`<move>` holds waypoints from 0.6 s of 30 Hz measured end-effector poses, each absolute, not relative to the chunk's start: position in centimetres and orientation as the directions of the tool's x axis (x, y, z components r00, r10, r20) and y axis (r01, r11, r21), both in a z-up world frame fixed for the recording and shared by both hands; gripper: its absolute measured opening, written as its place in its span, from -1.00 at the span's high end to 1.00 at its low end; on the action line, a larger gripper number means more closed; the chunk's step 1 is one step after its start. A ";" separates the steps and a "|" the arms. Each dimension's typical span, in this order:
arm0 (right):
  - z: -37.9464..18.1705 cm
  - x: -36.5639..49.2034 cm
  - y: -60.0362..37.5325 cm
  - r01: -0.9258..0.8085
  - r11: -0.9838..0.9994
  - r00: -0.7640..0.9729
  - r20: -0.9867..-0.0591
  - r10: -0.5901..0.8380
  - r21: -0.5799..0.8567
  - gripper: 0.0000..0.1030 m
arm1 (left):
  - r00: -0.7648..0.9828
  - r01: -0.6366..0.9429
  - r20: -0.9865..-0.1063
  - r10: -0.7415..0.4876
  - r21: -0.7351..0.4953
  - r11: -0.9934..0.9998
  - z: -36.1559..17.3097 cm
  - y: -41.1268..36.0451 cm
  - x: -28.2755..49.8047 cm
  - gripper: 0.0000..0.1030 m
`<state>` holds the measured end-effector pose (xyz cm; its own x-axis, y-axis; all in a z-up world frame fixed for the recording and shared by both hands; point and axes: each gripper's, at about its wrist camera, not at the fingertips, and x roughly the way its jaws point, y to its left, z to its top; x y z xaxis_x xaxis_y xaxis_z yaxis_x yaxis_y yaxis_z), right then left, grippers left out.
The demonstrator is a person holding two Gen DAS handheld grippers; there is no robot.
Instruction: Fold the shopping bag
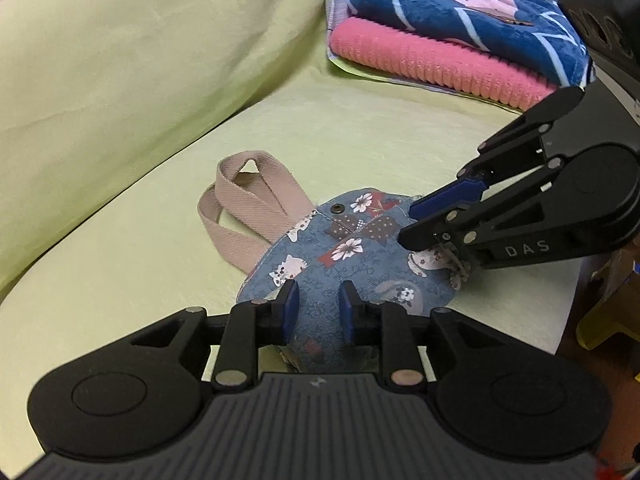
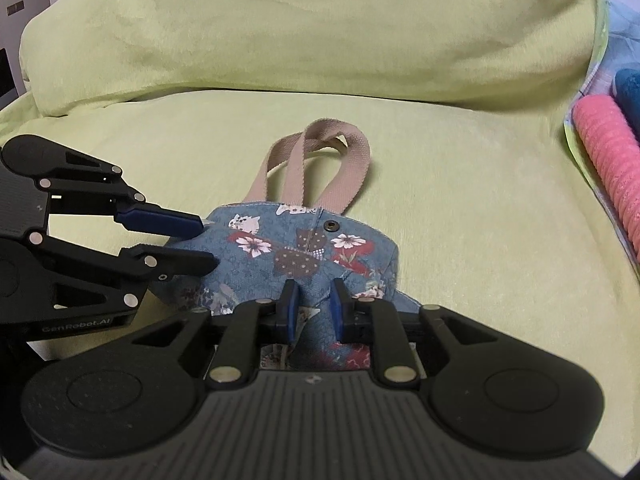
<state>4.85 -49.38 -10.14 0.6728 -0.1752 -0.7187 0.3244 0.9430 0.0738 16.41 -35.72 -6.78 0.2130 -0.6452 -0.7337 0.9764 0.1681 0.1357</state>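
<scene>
Sofa seat point(image 2: 460, 184): yellow-green cover, with a back cushion point(image 2: 280, 28) of the same cloth behind it; everything else lies on it.
Folded towels: a pink ribbed one point(image 1: 432, 68) under a navy patterned one point(image 1: 460, 16), stacked at the far right of the seat, well apart from my grippers.
Shopping bag point(image 2: 316, 252): small blue fabric tote printed with cats and flowers, lying mid-seat, its body bunched and raised toward me; a metal snap button point(image 2: 331, 225) sits near the top edge.
Handles point(image 2: 316, 160): two beige webbing loops, lying on the seat beyond the bag's top edge.
My right gripper point(image 2: 314, 308): fingers a little apart, straddling a raised ridge of the bag's near edge; I cannot tell whether the blue pads point(image 2: 291, 312) press the cloth.
My left gripper point(image 1: 319, 308): fingers likewise a little apart over the bag's left side; from the right wrist view its tips touch the cloth, firm grip uncertain.
</scene>
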 end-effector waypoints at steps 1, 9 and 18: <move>-10.2 4.8 -49.4 0.325 0.943 0.676 -0.716 -0.176 0.075 0.67 | 0.219 0.975 -0.732 -0.645 0.138 0.174 -6.8 -35.7 16.3 0.47; -10.5 4.0 -49.0 0.322 0.944 0.704 -0.686 -0.183 0.078 0.67 | 0.253 0.967 -0.726 -0.639 0.192 0.164 -6.7 -35.4 15.2 0.48; -10.9 4.2 -49.9 0.335 0.933 0.724 -0.669 -0.166 0.131 0.67 | 0.204 0.979 -0.719 -0.664 0.139 0.151 -7.1 -35.9 16.9 0.43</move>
